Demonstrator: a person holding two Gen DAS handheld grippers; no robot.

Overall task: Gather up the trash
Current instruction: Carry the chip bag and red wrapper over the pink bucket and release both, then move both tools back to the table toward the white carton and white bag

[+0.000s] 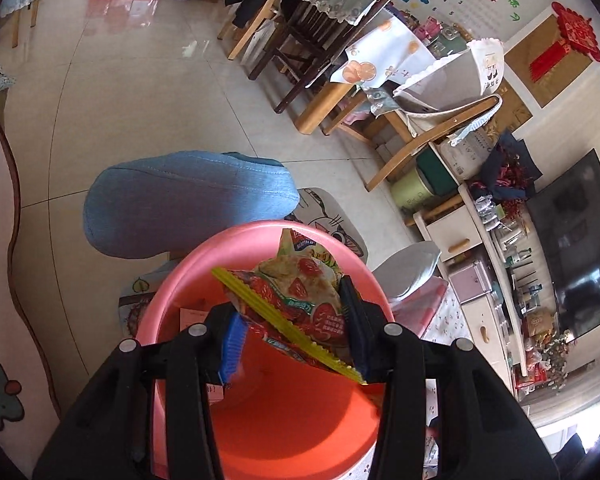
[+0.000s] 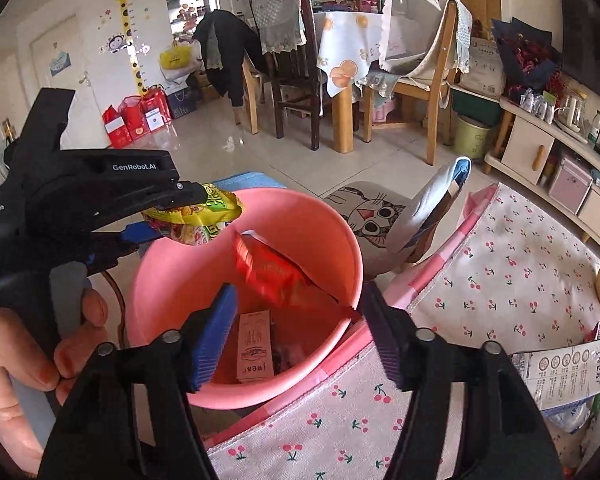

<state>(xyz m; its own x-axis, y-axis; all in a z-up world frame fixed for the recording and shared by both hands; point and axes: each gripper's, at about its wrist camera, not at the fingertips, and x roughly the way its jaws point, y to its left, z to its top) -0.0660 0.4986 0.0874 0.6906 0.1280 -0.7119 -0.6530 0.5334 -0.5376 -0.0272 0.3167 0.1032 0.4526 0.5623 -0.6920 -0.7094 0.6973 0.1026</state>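
A pink bucket (image 1: 260,420) (image 2: 332,236) stands on the floor beside the table. My left gripper (image 1: 292,340) is over the bucket's mouth with a crumpled green and red snack wrapper (image 1: 300,292) (image 2: 196,220) between its fingers, which stand fairly wide apart. My right gripper (image 2: 300,336) is open and empty above the bucket's near rim. A red wrapper (image 2: 276,272), blurred, is in mid-air inside the bucket. A small pink carton (image 2: 254,348) lies at the bottom.
A table with a cherry-print cloth (image 2: 500,292) is at the right, with a white printed packet (image 2: 560,372) on it. A cat-print stool (image 2: 372,212), dining chairs (image 2: 292,80) and a low cabinet (image 2: 540,152) stand beyond. A knee in jeans (image 1: 188,200) is next to the bucket.
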